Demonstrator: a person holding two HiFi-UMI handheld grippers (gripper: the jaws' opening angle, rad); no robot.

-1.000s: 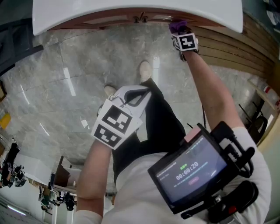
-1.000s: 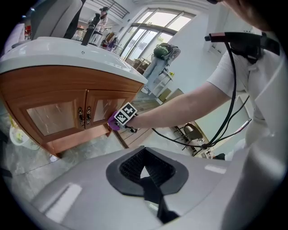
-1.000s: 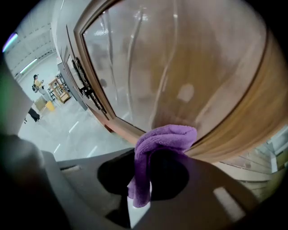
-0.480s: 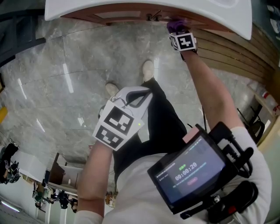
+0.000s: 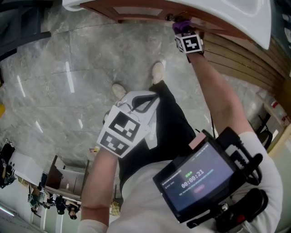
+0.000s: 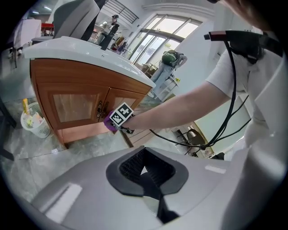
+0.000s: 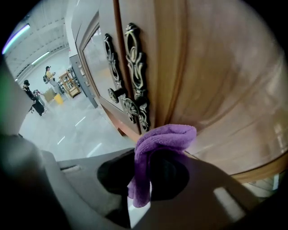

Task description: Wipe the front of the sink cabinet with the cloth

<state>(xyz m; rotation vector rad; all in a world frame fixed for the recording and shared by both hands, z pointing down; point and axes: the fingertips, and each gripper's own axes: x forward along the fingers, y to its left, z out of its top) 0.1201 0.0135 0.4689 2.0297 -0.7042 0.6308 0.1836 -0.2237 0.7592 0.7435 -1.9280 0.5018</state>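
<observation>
Cabinet [image 5: 104, 11] being shifted rightward since earlier; cloth [image 7: 155, 143], clamped by right gripper [image 7: 144, 179], being pressed on door [image 7: 216, 81], seen only in its view; left gripper [image 6: 145, 173] closed, empty.

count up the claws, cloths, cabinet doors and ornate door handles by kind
claws: 2 (left claw, right claw)
purple cloth: 1
cabinet doors: 2
ornate door handles: 2
total: 7
</observation>
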